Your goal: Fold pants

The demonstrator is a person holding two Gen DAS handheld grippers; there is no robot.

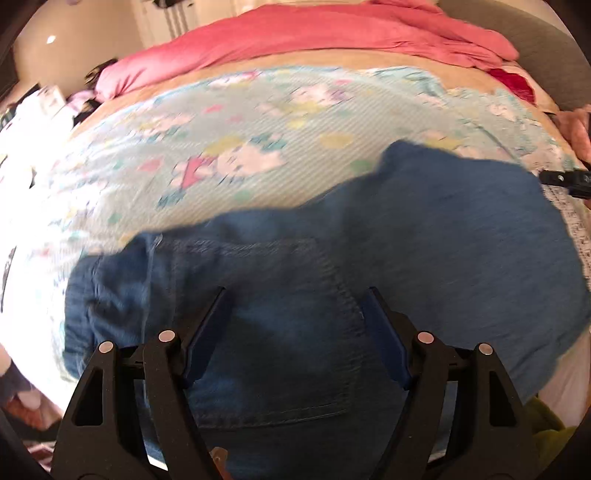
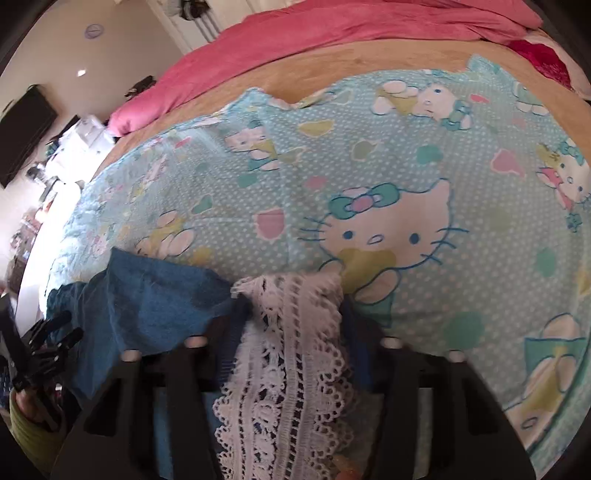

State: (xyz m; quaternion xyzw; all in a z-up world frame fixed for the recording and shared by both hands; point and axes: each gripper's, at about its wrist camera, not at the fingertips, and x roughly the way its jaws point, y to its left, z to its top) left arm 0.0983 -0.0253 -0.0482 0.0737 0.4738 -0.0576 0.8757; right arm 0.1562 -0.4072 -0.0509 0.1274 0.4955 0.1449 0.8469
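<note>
Blue denim pants (image 1: 388,229) lie on a bed sheet with a cartoon cat print (image 1: 229,122). In the left wrist view a back pocket (image 1: 280,325) sits between the fingers. My left gripper (image 1: 295,295) is open above the waist end, holding nothing. In the right wrist view my right gripper (image 2: 291,295) is shut on the white lace hem (image 2: 288,354) of the pants, with blue denim (image 2: 155,310) trailing to the left. The right gripper's tip also shows at the right edge of the left wrist view (image 1: 565,181). The left gripper shows at the left edge of the right wrist view (image 2: 48,350).
A pink duvet (image 2: 332,33) is bunched along the far side of the bed. A tan blanket (image 2: 332,62) lies under the sheet. A grey headboard (image 1: 554,55) stands at the far right. Cluttered furniture (image 2: 74,140) stands beyond the bed's left side.
</note>
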